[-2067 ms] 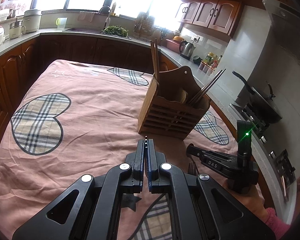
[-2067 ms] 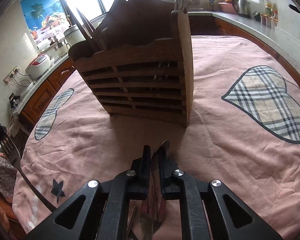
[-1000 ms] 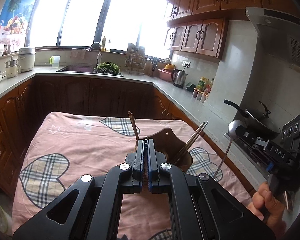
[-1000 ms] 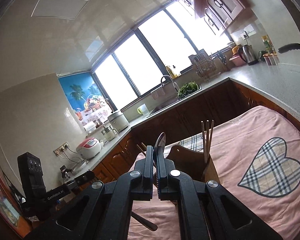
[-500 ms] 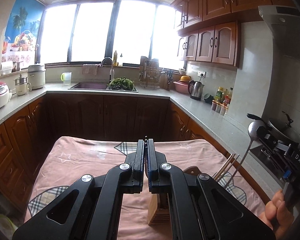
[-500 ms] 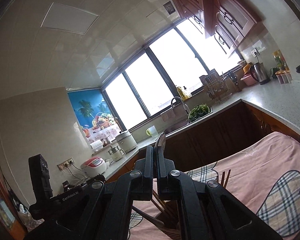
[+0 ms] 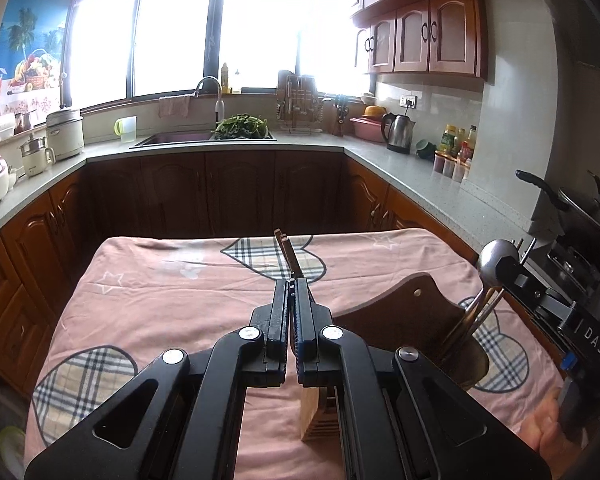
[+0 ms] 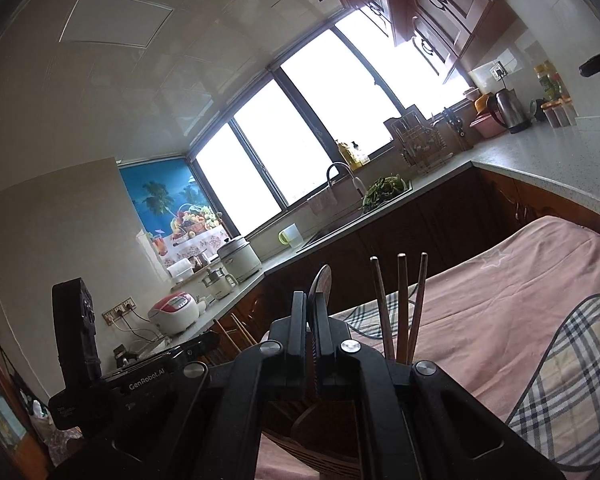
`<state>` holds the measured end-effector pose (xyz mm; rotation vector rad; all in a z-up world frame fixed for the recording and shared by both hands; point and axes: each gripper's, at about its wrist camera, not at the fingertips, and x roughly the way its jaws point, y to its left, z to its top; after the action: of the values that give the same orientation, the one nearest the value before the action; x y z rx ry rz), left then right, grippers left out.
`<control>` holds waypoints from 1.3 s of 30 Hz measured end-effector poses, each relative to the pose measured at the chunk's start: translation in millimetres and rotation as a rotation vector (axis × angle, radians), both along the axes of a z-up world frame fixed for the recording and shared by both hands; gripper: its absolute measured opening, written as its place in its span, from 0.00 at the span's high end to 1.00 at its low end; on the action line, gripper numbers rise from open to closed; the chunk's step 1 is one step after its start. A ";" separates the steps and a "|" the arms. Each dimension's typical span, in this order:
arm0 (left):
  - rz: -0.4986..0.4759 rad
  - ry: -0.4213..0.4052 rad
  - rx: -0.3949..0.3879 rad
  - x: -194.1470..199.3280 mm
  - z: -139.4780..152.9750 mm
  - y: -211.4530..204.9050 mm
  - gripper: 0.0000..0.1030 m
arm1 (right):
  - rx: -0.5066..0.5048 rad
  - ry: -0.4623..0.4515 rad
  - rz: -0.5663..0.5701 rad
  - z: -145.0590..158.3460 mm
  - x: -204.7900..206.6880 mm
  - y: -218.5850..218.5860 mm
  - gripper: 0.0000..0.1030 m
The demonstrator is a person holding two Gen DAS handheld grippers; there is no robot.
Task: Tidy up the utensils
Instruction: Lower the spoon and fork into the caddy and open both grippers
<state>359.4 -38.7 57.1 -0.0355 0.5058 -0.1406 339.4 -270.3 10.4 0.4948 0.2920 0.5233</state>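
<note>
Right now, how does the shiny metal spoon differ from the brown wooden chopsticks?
The shiny metal spoon is clamped in the right gripper; the brown wooden chopsticks stand free of it. The spoon is grey with a rounded bowl on top; the chopsticks are thin, straight, matte sticks. Both reach down into the wooden utensil holder.

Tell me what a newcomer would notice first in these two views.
First, the right gripper at the right edge of the left wrist view, jaws shut on a spoon whose bowl points up, right above the wooden holder. Next, the holder itself on the pink heart-print cloth, with brown chopsticks standing up from it. Behind, bright windows glare over the sink counter.
</note>
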 end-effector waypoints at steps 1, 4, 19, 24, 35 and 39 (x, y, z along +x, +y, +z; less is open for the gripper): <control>-0.004 0.007 -0.001 1.7 -3.5 -1.5 0.98 | -0.007 0.010 0.002 -3.9 0.5 1.0 0.98; -0.012 -0.002 0.005 -1.7 -6.5 -3.8 0.98 | -0.034 0.040 0.008 -13.8 0.9 5.4 0.98; -0.043 0.027 -0.051 1.8 -8.4 -3.4 0.95 | -0.051 0.096 -0.004 -16.7 1.9 5.6 0.97; -0.034 0.033 -0.060 3.1 -9.0 -0.5 0.84 | -0.047 0.100 -0.006 -15.9 5.2 5.0 0.93; -0.041 0.043 -0.048 2.1 -8.8 -4.4 0.83 | -0.061 0.095 -0.015 -12.2 3.7 6.2 0.93; -0.041 0.049 -0.044 2.0 -9.4 -5.8 0.77 | -0.058 0.102 -0.017 -11.2 4.1 4.8 0.92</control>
<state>361.5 -44.5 47.7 -0.0715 0.5524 -0.1909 343.4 -265.5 -0.9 0.4686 0.3994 0.4721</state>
